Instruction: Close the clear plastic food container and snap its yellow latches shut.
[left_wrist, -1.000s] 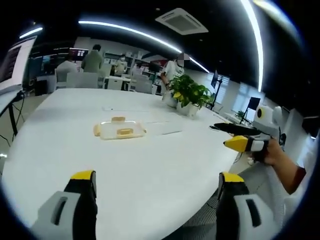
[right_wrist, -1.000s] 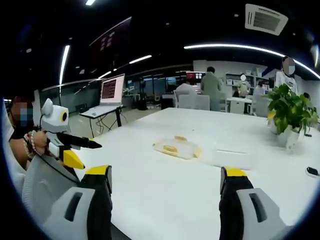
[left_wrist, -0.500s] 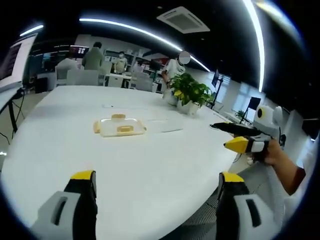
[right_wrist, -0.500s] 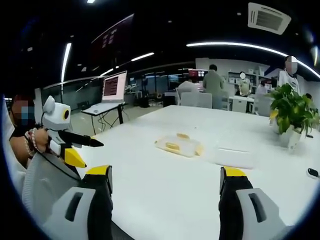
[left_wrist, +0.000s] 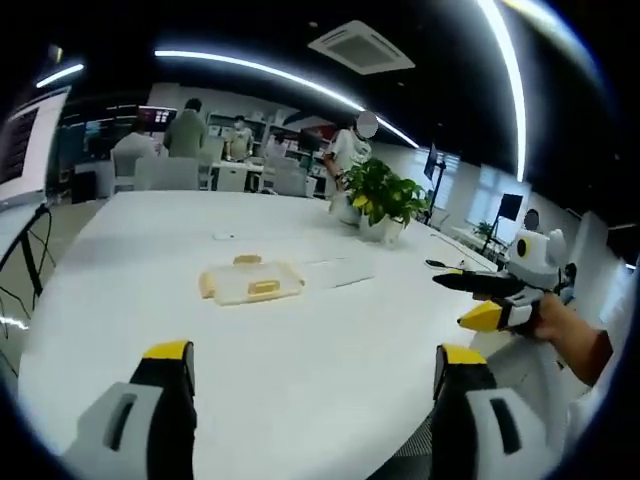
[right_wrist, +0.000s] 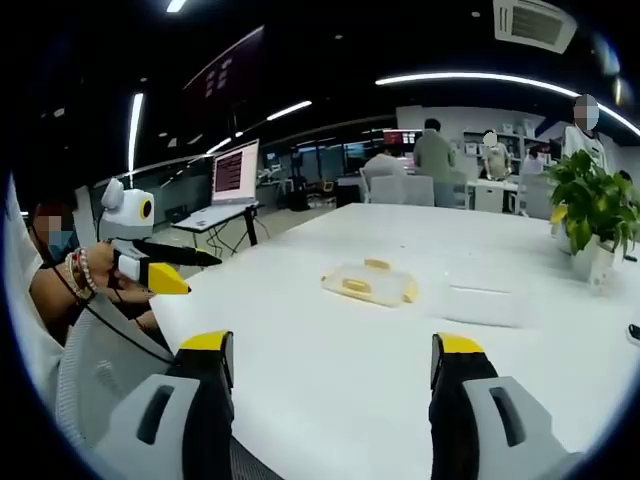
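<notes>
One clear plastic food container (left_wrist: 251, 282) lay flat well in from every edge of the white bench (left_wrist: 300, 350), nearer the far edge than the near edge where the person stood, and apart from both grippers. In the right gripper view the same container (right_wrist: 369, 284) showed three yellow latches (right_wrist: 355, 286) that could be counted, one on each of three sides; whether a fourth sat on a hidden side could not be told, nor whether the lid was already seated. It looked thin-walled and light, likely to slide on the smooth bench top under a sideways push, so it would probably need one gripper pressing down on the lid while the other worked a latch; the latches seemed the stiff, hinged parts to press, taken at their outer lips, and the clear walls might flex or crack if squeezed hard. The left gripper (left_wrist: 310, 372) hung above the near edge with its fingers spread wide and nothing between them, and it also appeared at the left in the right gripper view (right_wrist: 165, 265). The right gripper (right_wrist: 325, 362) was likewise spread wide and empty, and appeared at the right of the left gripper view (left_wrist: 490, 300), carried in a hand (left_wrist: 570, 335). Beside the container lay one flat clear sheet or lid (right_wrist: 483, 305), and one potted plant (left_wrist: 385, 195) stood toward the far edge.
</notes>
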